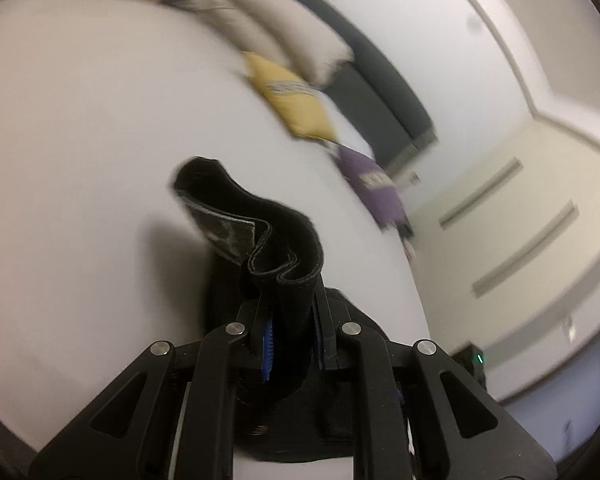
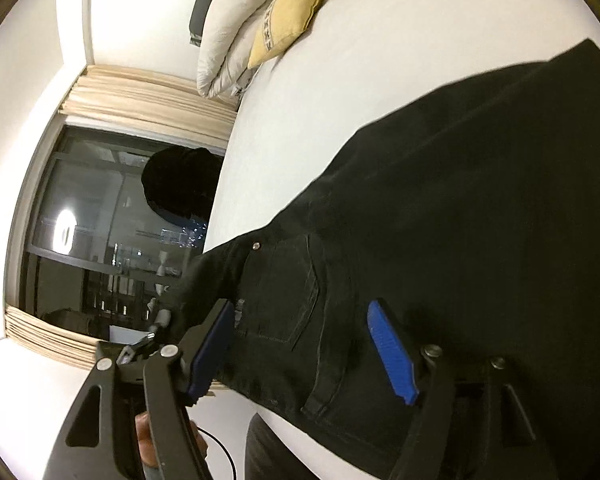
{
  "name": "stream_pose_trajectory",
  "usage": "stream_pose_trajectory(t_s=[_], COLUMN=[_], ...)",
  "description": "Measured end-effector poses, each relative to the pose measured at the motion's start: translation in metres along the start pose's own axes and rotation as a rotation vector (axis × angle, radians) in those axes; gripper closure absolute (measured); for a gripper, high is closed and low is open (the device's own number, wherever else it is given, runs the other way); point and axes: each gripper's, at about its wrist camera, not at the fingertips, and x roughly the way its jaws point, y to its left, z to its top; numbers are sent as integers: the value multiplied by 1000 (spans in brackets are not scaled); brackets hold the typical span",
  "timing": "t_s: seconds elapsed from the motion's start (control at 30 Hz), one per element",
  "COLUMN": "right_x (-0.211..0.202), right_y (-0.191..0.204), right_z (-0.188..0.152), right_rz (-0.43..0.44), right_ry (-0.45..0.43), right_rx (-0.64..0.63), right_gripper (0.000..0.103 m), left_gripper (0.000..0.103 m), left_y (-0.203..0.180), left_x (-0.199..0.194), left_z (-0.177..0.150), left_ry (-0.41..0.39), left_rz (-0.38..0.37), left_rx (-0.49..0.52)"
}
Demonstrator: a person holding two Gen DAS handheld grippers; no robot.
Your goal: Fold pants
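Black denim pants (image 2: 440,208) lie spread across the white bed sheet (image 1: 80,120), the waist and back pocket (image 2: 288,296) at the near edge. The left gripper (image 1: 292,320) is clamped on a bunched hem or cuff (image 1: 260,232) lifted off the bed, probably so that end can be carried over for a fold. The right gripper (image 2: 304,352) hangs wide open over the pocket area, gripping nothing, likely ready to pin or take the waistband. A yellow cushion (image 2: 292,16) and a purple one (image 1: 372,188) sit far up the bed.
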Motion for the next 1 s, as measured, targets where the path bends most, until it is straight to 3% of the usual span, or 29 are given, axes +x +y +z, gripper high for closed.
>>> stream_pose_trajectory(t_s=[0.2, 0.37, 0.5, 0.77, 0.9, 1.0], right_x=[-24, -43, -64, -71, -58, -46], right_y=[-23, -39, -51, -43, -35, -31], right_z=[25, 41, 45, 48, 53, 56], right_rz=[82, 146, 225, 168, 76, -10], right_ry=[-2, -21, -49, 27, 113, 181], right_rx=[52, 94, 123, 48, -7, -57], right_gripper=[25, 24, 16, 13, 14, 39], left_gripper=[90, 90, 90, 90, 90, 90], left_y=[-100, -150, -173, -197, -210, -223], left_x=[44, 78, 109, 142, 145, 145], left_z=[-38, -87, -126, -184, -207, -221], left_ry=[101, 208, 289, 353, 341, 325], left_rz=[-61, -97, -103, -9, 29, 62], left_rx=[246, 390, 457, 648, 747, 846])
